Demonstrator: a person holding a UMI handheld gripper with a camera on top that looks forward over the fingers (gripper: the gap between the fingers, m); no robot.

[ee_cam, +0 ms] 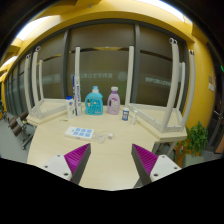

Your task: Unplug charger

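Note:
My gripper (111,160) is open, its two magenta pads (78,156) wide apart over a pale wooden table (110,145), with nothing between them. Well beyond the fingers, at the table's far end, stand a teal bottle (94,101) and a pink bottle (114,100). A small dark object (125,115) stands to the right of the pink bottle; I cannot tell if it is the charger. No cable or socket is plain to see.
A white and blue flat packet (81,132) lies on the table ahead of the left finger. A slim blue item (70,106) stands left of the teal bottle. Glass partitions and white poles stand behind. A green plant (197,138) is at the right.

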